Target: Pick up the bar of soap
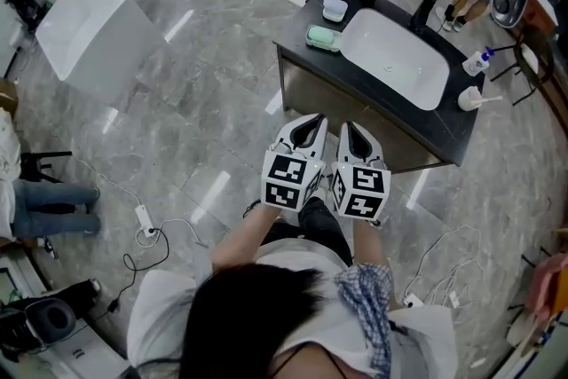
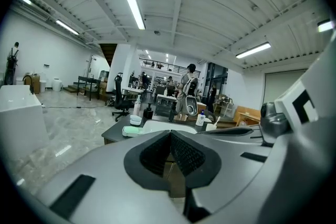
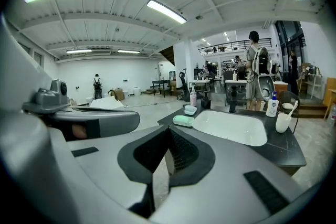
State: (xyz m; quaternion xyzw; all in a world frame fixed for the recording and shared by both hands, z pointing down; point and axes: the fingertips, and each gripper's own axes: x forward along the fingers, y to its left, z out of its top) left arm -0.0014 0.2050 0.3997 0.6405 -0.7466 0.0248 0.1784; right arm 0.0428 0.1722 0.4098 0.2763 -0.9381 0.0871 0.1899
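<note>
Soap bar point(image 1: 324, 38) lies, perhaps in a dish point(image 1: 310, 36), beside sink point(image 1: 395, 58).

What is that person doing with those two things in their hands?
A person holds a left tool and a right tool side by side, both shut and empty. They point at a dark counter with a white sink. The green soap lies on the counter beside the sink, not picked up yet.

Glossy marble-look floor point(image 1: 195, 75), matt dark counter point(image 1: 451, 122), smooth white basin point(image 1: 395, 58).
</note>
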